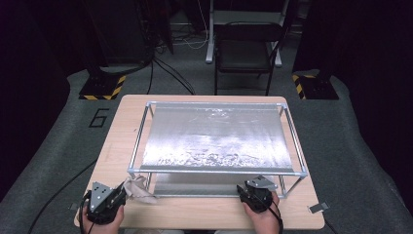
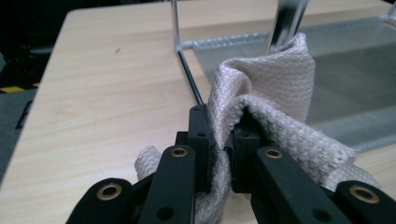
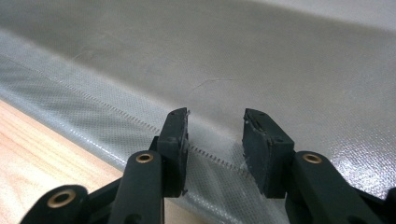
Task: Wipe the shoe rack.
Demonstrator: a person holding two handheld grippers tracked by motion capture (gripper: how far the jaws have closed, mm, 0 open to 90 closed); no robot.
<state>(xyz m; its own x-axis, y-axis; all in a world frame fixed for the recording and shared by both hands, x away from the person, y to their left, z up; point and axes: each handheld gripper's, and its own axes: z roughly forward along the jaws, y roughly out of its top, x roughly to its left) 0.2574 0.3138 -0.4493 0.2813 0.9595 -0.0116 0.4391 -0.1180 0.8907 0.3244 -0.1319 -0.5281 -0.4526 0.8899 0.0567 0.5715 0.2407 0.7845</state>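
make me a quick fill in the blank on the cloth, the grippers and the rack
1. The left gripper is shut on a beige ____.
2. The right gripper holds nothing; its jaws stand ____.
3. In the high view, the cloth lies by the metal rack's front ____ corner.
4. The rack stands on a ____ table.

Missing words: cloth; open; left; wooden

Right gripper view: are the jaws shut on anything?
No, the right gripper stands open, with bare silver sheet showing between its jaws.
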